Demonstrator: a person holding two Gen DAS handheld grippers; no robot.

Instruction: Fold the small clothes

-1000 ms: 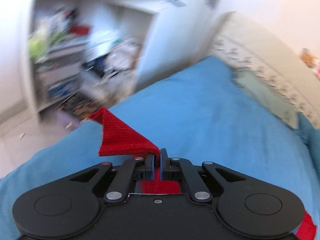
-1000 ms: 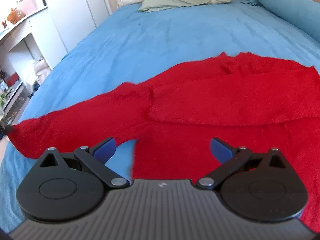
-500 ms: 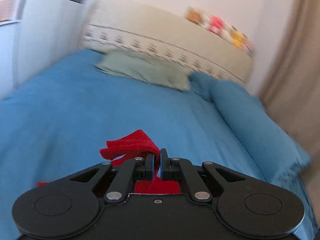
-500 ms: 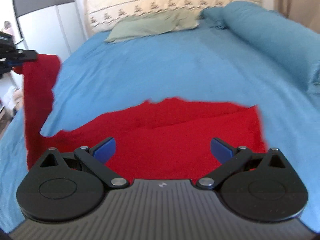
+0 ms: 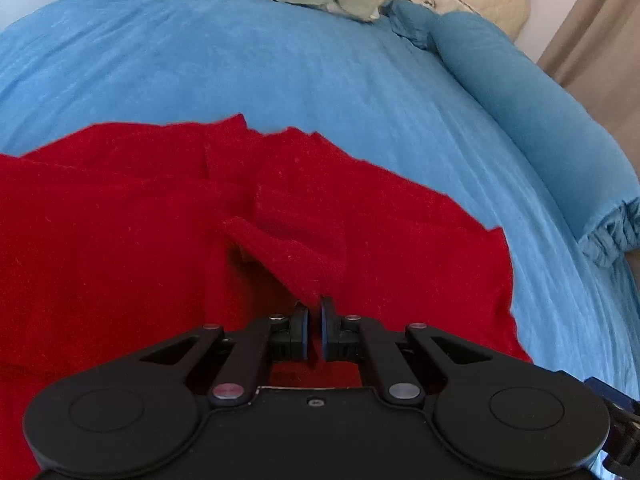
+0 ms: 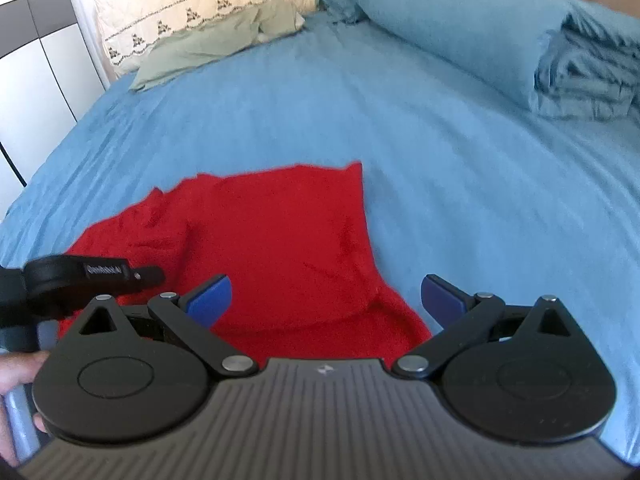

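Note:
A red knit garment (image 5: 120, 240) lies on the blue bed sheet (image 5: 280, 60). My left gripper (image 5: 314, 320) is shut on the end of a red sleeve (image 5: 296, 256), held over the garment's body. In the right wrist view the garment (image 6: 280, 248) lies folded narrower, with its right edge straight. My right gripper (image 6: 326, 296) is open and empty just above the garment's near edge. The left gripper also shows in the right wrist view (image 6: 152, 275), low over the garment's left part.
A green pillow (image 6: 208, 48) and a cream patterned headboard (image 6: 200, 4) lie at the far end. A rolled blue blanket (image 6: 480, 28) runs along the bed's right side. A white wardrobe (image 6: 36, 64) stands at the left. Bare sheet lies beyond the garment.
My left gripper lifted the sleeve from the bed's left edge and swung it right, across the garment's body. The right gripper stayed open, and its view shifted right.

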